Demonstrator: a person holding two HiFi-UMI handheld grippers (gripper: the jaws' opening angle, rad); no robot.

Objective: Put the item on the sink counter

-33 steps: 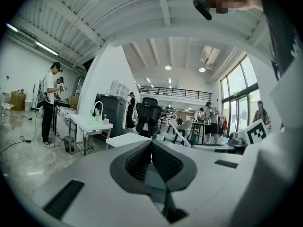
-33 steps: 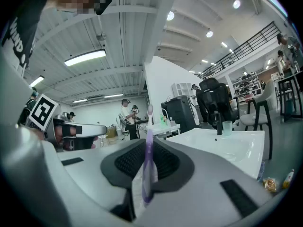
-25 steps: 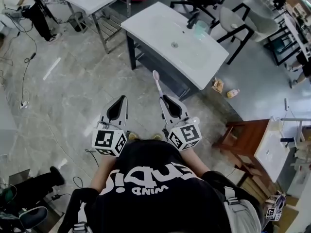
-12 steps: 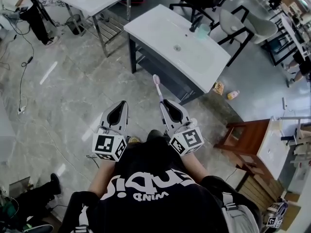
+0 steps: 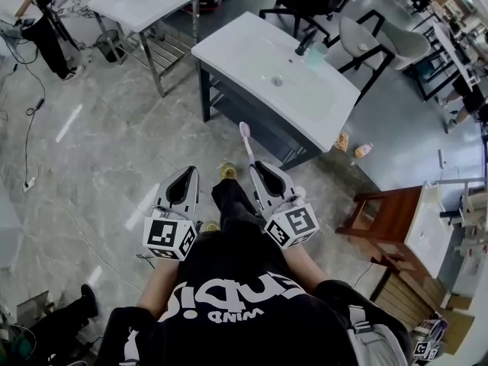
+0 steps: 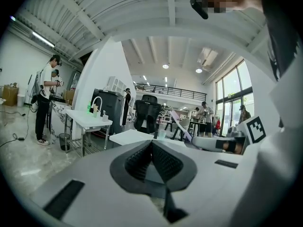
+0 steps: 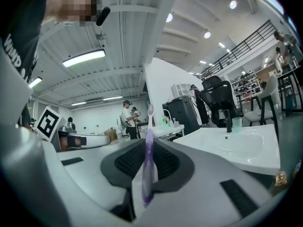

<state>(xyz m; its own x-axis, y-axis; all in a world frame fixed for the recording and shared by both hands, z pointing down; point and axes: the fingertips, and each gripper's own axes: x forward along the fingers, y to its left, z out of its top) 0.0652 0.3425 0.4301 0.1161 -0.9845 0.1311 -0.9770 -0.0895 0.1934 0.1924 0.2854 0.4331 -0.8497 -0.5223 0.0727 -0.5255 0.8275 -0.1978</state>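
A grey marble-look floor (image 5: 99, 151) is seen across an open workshop room. Two white sink units are counted: the large sink counter (image 5: 229, 48) far centre and a smaller sink stand (image 5: 141, 2) far left. One black faucet (image 5: 304, 42) and one pale green cup (image 5: 316, 52) stand just beside each other at the counter's far edge. A brown wooden stool (image 5: 381, 219) is seen near right.

Two grippers are held side by side near the person's body. The left gripper (image 6: 151, 143) has its fingers closed together with nothing between them. The right gripper (image 7: 149, 144) has its fingers clamped on one purple toothbrush (image 7: 149, 150), with the bristle end pointing far, towards the sink counter and well short of it.

Against half a second ago, the person's leg (image 5: 232, 200) has stepped forward between the grippers. The toothbrush grip is unchanged.
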